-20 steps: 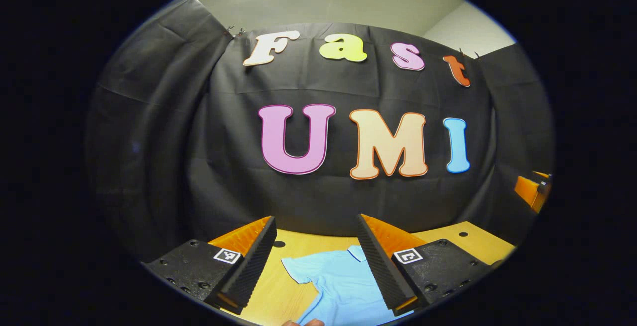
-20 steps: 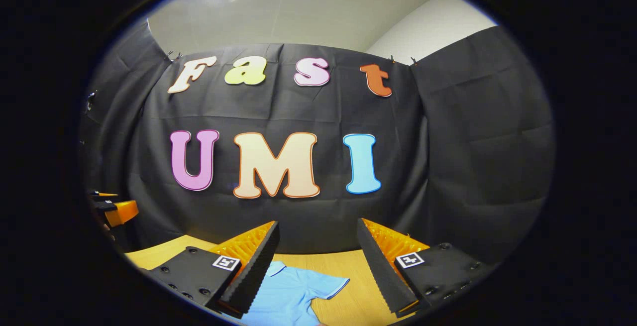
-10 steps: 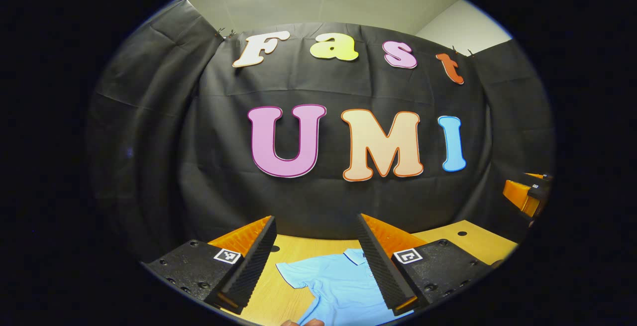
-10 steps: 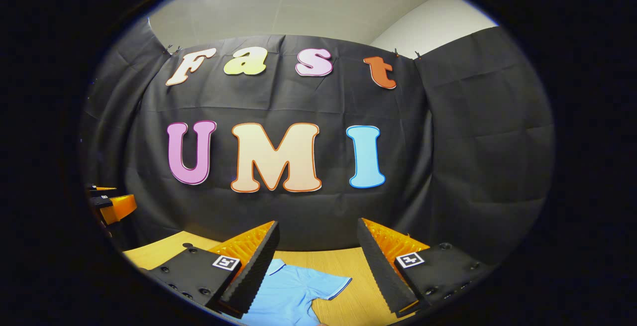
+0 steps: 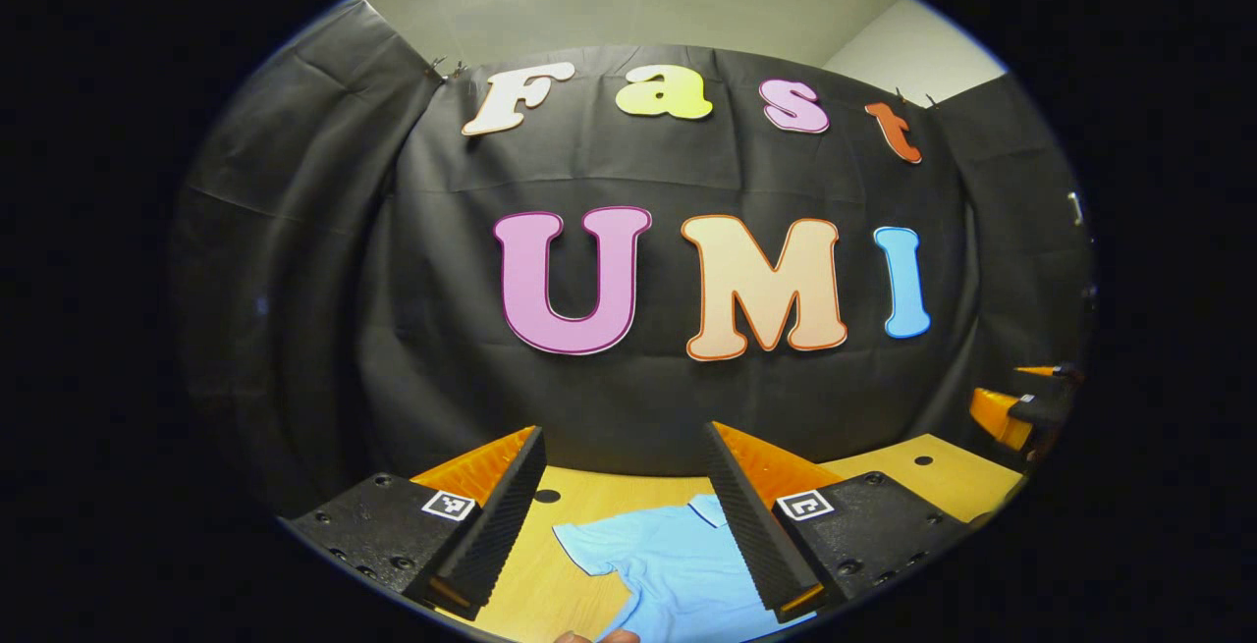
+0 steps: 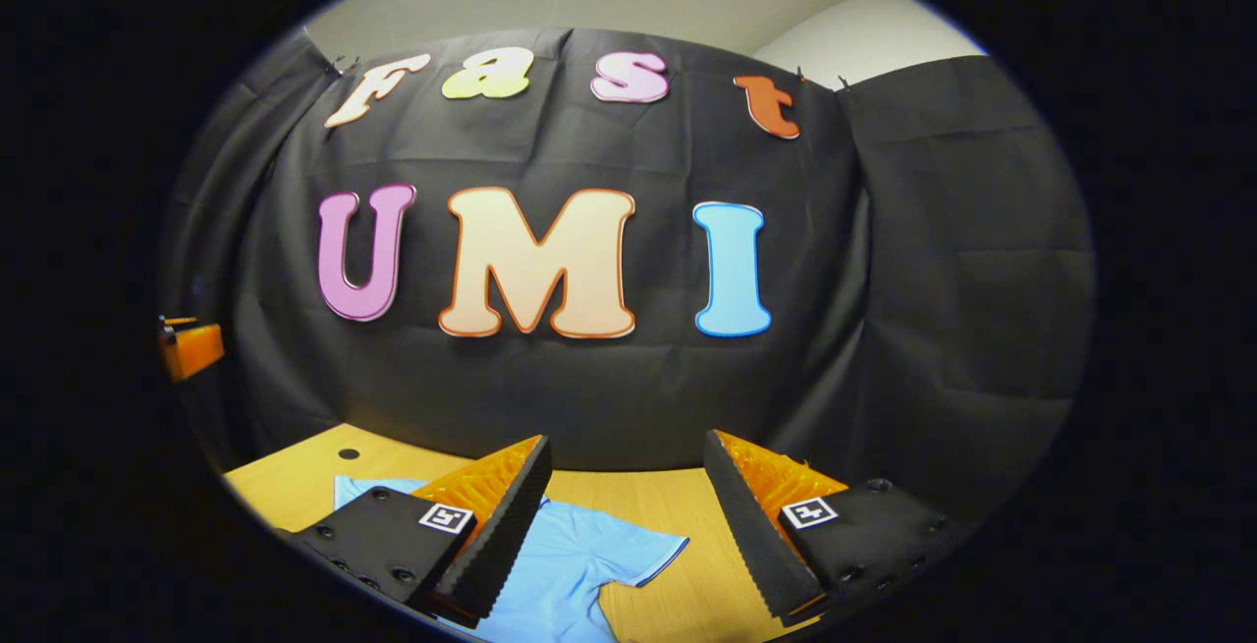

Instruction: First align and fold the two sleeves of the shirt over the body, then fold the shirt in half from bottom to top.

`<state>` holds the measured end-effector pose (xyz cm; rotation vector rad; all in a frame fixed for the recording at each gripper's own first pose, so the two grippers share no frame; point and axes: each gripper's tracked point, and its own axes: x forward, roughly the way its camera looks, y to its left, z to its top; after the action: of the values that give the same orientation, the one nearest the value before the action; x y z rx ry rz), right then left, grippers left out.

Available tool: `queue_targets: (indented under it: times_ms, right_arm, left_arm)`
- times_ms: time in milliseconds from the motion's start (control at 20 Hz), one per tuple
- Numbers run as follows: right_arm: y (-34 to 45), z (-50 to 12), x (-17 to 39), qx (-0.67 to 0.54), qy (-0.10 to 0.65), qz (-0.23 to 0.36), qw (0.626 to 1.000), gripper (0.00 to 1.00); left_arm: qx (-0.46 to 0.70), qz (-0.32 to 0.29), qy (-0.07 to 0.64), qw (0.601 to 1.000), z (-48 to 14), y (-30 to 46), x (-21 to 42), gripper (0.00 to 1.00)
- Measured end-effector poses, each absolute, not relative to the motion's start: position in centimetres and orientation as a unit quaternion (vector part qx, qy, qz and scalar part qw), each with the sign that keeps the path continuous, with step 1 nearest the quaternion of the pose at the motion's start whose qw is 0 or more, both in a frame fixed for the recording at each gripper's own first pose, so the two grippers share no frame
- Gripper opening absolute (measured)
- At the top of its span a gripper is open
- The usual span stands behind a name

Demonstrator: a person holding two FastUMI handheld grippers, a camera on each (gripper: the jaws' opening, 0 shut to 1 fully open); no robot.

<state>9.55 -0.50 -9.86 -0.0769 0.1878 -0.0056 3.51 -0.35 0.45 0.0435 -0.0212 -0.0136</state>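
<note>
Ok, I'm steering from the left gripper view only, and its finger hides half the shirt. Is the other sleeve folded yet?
Observer: No. In the right gripper view that sleeve lies flat on the table, spread out sideways from the shirt.
Operator: Is the right gripper holding any cloth?
Observer: No. The right gripper is open, with nothing between its fingers.
</note>
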Motion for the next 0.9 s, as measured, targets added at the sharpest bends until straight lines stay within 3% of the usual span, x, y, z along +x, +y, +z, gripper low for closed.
queue_targets:
  times_ms: [600,900]
  right_arm:
    - [-3.7,-23.6,16.4,-0.066,0.227,-0.041,0.971,0.99]
    - [-5.7,-32.6,16.8,-0.051,0.349,-0.057,0.934,0.98]
  left_arm:
    - [0.035,0.015,0.015,0.999,-1.4,1.4,5.5,0.95]
    - [0.044,0.022,0.032,0.998,-2.7,2.4,6.7,0.95]
